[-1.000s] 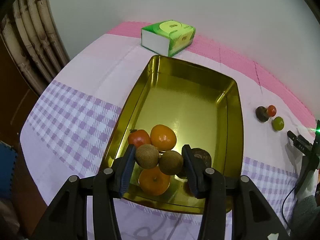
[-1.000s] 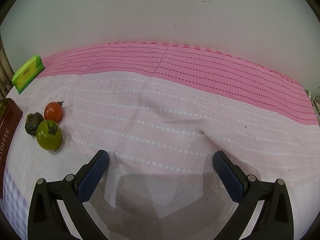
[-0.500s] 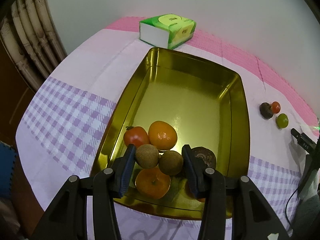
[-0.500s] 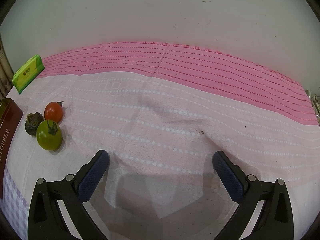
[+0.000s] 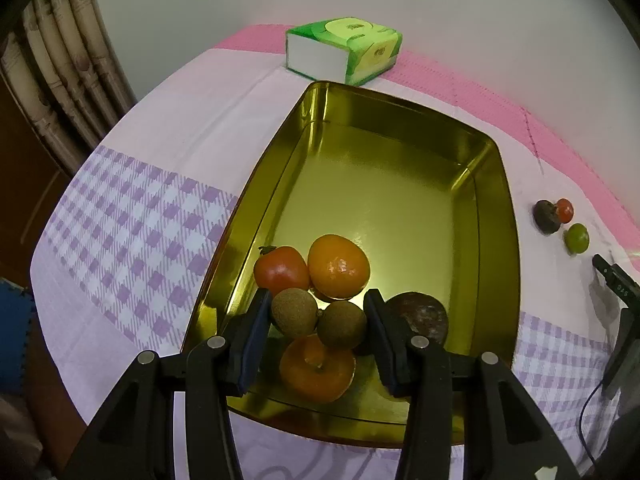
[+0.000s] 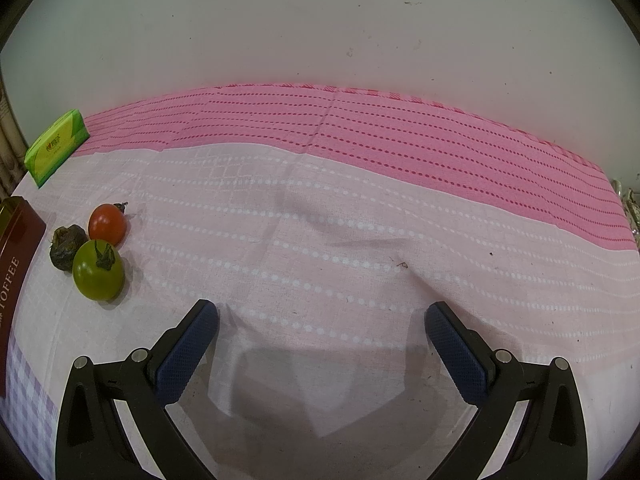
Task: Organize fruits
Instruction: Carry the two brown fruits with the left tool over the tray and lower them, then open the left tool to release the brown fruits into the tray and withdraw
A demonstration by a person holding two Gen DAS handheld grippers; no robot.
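The left gripper (image 5: 318,312) was clamped on two brown kiwis (image 5: 319,317) side by side, one pad against each outer flank, held over the near end of the gold tin (image 5: 496,216). Inside the tin, toward its near left corner, lay a red tomato (image 5: 281,270) touching an orange (image 5: 338,266); a second orange (image 5: 317,368) sat closer to the near wall, below the kiwis, and a dark round fruit (image 5: 418,314) lay toward the near right wall. The far half of the tin was bare metal.

The tin stood on the tablecloth (image 5: 132,216), with a green tissue pack (image 5: 344,50) just beyond its far end near the cloth's far edge.

The right gripper (image 6: 320,318) hung over the pale cloth with its jaws spread wide and nothing between them. To its left, near the tin's side wall (image 6: 16,248), three small fruits sat in a tight cluster on the cloth: a small red tomato (image 6: 107,224), a green tomato (image 6: 98,270) and a shrivelled dark fruit (image 6: 67,241), the last nearest the tin. The green tomato touched the dark fruit.
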